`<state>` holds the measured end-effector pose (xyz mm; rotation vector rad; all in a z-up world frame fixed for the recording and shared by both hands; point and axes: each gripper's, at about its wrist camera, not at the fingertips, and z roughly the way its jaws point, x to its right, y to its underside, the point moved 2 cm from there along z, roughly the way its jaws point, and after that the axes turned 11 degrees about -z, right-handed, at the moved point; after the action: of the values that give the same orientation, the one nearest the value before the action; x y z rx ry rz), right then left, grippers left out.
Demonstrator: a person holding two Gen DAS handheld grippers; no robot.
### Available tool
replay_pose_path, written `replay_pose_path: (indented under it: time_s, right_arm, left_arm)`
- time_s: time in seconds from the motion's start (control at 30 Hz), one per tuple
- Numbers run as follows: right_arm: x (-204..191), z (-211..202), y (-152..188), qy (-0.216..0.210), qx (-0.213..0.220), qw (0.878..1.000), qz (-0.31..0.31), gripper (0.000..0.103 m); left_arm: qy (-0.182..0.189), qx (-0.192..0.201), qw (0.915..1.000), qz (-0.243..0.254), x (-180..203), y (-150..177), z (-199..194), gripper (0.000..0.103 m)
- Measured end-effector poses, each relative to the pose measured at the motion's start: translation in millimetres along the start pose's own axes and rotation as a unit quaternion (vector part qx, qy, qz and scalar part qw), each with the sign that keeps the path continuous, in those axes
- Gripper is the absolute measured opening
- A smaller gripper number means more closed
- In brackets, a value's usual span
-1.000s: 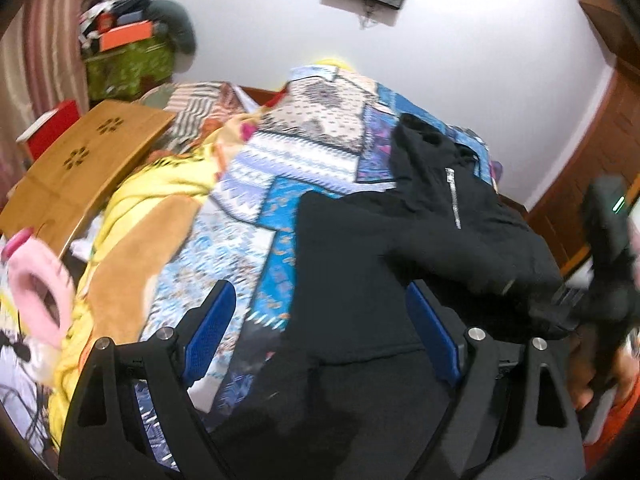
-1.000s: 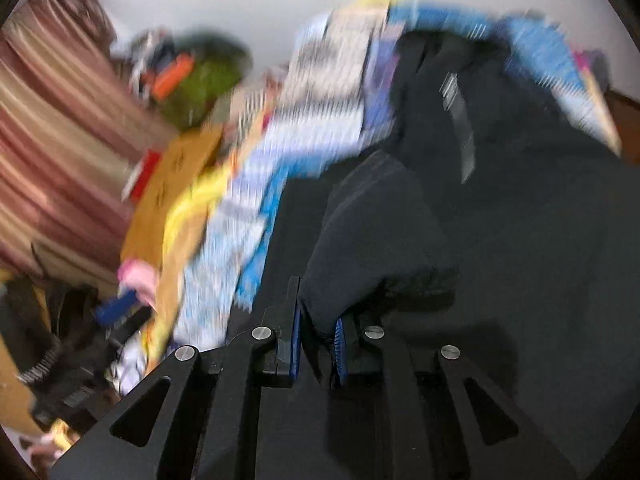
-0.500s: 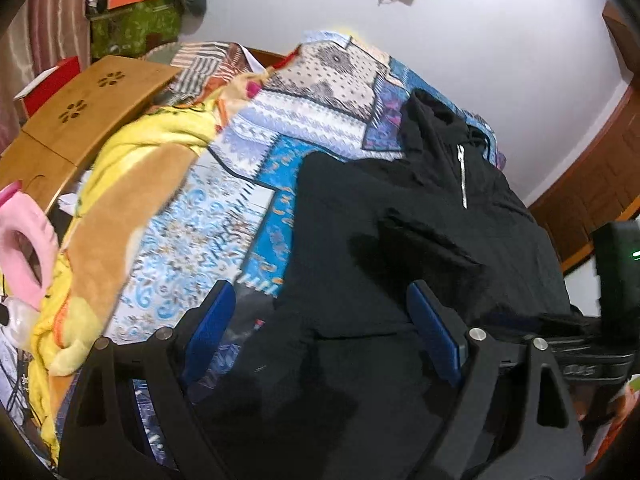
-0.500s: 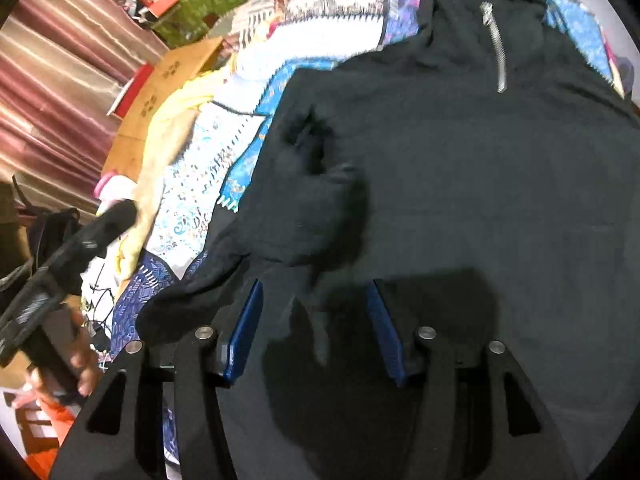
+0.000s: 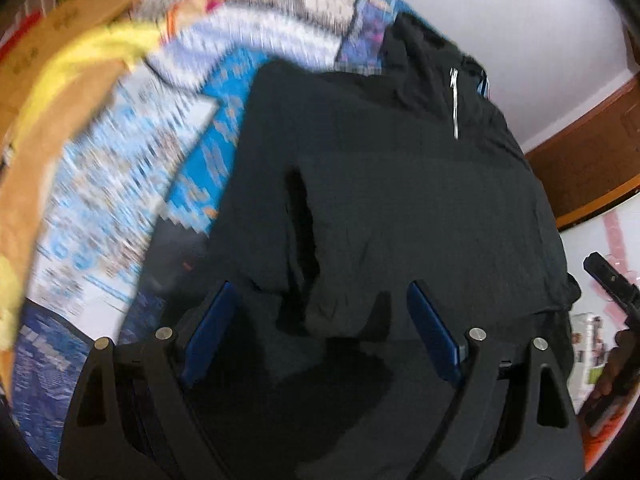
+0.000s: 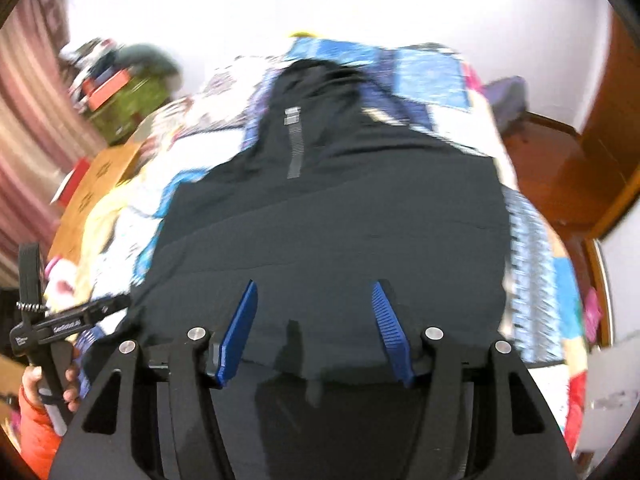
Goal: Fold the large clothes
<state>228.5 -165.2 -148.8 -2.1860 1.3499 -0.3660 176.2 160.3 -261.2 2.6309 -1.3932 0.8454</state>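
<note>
With the left gripper [image 5: 320, 332] spread wide and empty and the right gripper [image 6: 314, 330] opening, nothing gripped, the folded sleeve [image 5: 304, 240] of the black hoodie [image 6: 340, 216] could be dragged loose by low fingers.

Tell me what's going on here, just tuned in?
A person with a gripper in each hand is folding a black zip-up hoodie spread on a patchwork bedspread. One sleeve lies folded across the body. The left gripper is open above the hem; the right gripper is opening, with nothing between its fingers.

bedspread [image 5: 120, 184] motion-blurred, hoodie [image 6: 328, 216] hem cut off
</note>
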Motion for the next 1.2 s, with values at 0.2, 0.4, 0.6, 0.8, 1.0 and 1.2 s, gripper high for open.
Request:
replay_pose_path:
  time_s: [0.2,0.4,0.6,0.8,1.0,1.2]
  right_arm:
    - [40.7,-8.9,19.9,0.016,0.0,0.998,0.067,0.056]
    - [60.4,-3.9,30.1,0.003,-0.008,0.995,0.103,0.056]
    - [71.9,-4.8,26.0,0.0,0.001,0.993,0.116,0.056]
    - [82.1,-11.6,18.7,0.012,0.014,0.993,0.118,0.056]
    - [90.4,-22.2,12.2,0.025,0.023,0.992,0.121,0.056]
    - [86.9,-12.3,13.8,0.029,0.007,0.994,0.109,0.056]
  left_arm:
    - [0.063,-0.062,0.9938,-0.068,-9.9,3.1,24.7,0.082]
    - [0.07,-0.055,0.9955,-0.032,8.5,5.5,22.5,0.046]
    - [0.035,0.037,0.9975,0.049,34.5,-1.1,-16.8,0.024]
    - [0.051,0.106,0.9882,0.098,81.0,-32.3,-49.3,0.019]
    - [0.076,0.196,0.9676,0.141,122.2,-71.2,-97.1,0.019]
    - [0.051,0.212,0.9657,0.141,110.2,-81.9,-91.5,0.019]
